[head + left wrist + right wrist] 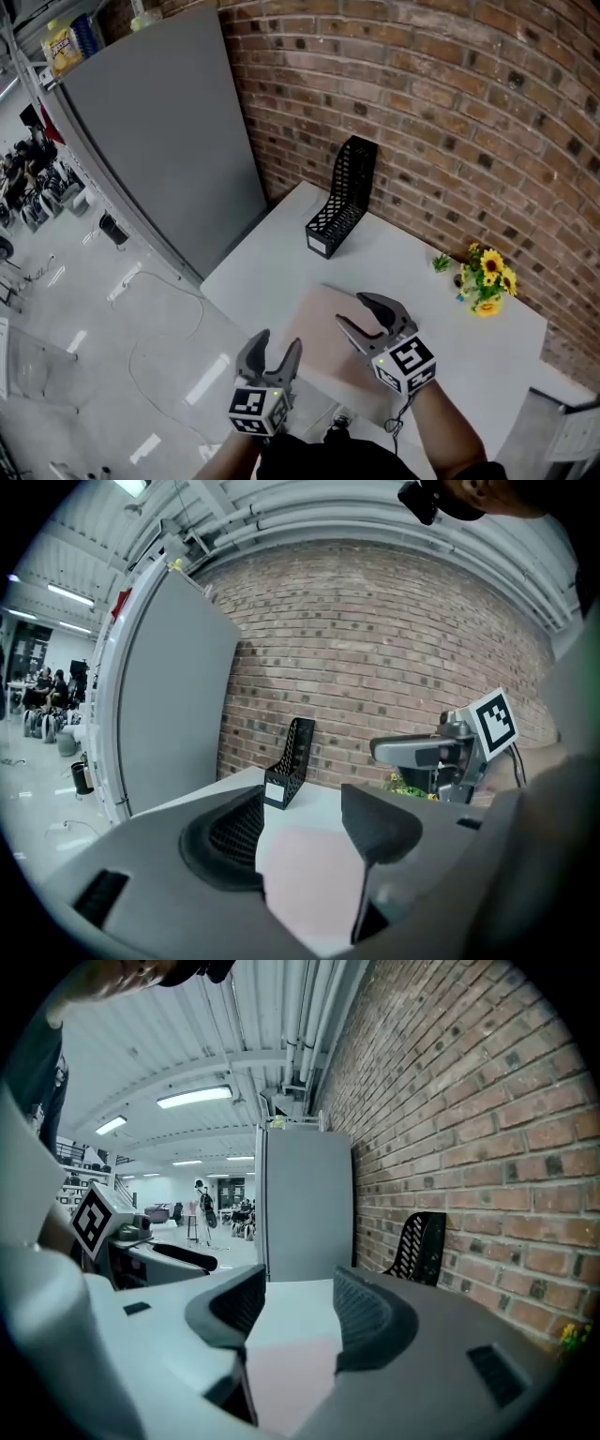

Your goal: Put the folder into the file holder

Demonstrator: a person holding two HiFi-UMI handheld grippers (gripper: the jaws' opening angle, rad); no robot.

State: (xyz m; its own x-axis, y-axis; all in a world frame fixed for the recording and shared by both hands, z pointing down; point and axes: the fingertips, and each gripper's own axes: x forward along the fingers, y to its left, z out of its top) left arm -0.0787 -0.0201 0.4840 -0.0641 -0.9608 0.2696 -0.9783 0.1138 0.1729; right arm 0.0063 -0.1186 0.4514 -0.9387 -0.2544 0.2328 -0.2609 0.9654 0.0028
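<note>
A pale pink folder point(319, 342) lies flat on the white table point(281, 253), near its front edge. The black mesh file holder point(342, 197) stands upright at the table's far side, close to the brick wall, well apart from the folder. My right gripper point(352, 309) hovers over the folder, open, with nothing between its jaws. My left gripper point(278, 342) is at the folder's near left corner, also open and empty. The left gripper view shows the folder point(309, 874) below the jaws and the holder point(291, 761) ahead. The right gripper view shows the folder point(286, 1372) and the holder point(417, 1246).
A small pot of yellow flowers point(486, 277) stands at the table's right by the brick wall point(450, 112). A tall grey cabinet point(159, 131) stands left of the table. Cables lie on the floor point(150, 328) beyond the table's left edge.
</note>
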